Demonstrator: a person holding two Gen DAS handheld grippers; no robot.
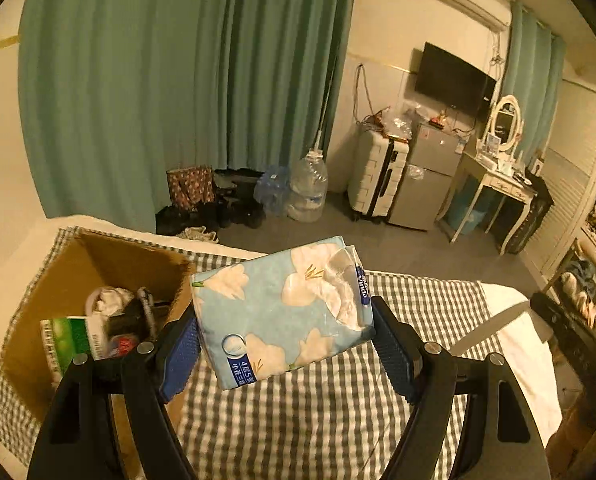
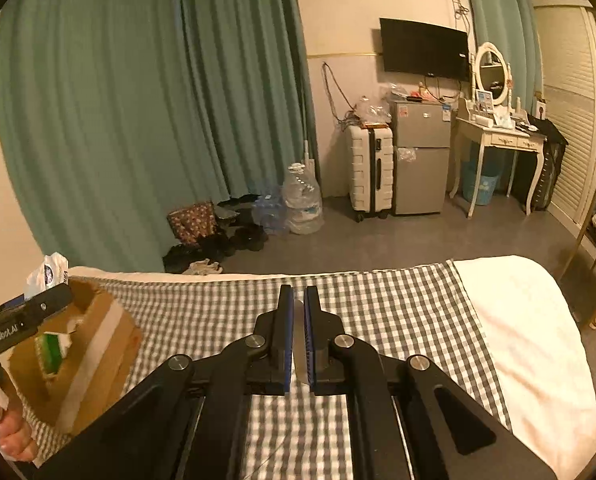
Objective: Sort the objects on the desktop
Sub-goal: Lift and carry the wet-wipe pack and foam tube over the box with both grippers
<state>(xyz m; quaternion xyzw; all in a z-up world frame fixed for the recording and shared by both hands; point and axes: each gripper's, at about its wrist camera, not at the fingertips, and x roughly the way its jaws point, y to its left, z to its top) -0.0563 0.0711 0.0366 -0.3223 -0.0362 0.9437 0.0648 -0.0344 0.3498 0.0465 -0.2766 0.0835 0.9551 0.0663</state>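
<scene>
My left gripper (image 1: 284, 316) is shut on a blue tissue pack (image 1: 282, 308) with white flowers and holds it above the checkered cloth (image 1: 317, 412), just right of an open cardboard box (image 1: 78, 268). The box holds a green-and-white packet (image 1: 64, 340) and several small dark items. In the right wrist view the box (image 2: 82, 356) lies at the left, with the left gripper's body above it and the tissue pack's end (image 2: 48, 274) showing. My right gripper (image 2: 298, 300) is closed with nothing clearly between its blue pads (image 2: 286, 320), low over the cloth (image 2: 377, 300).
The cloth covers a white bed (image 2: 529, 340). Beyond the bed edge lie shoes and a patterned bag (image 2: 192, 222), water jugs (image 2: 301, 200), a white suitcase (image 2: 371, 172), a small fridge (image 2: 421, 160) and a dressing table (image 2: 497, 136). Green curtains (image 2: 138, 100) hang behind.
</scene>
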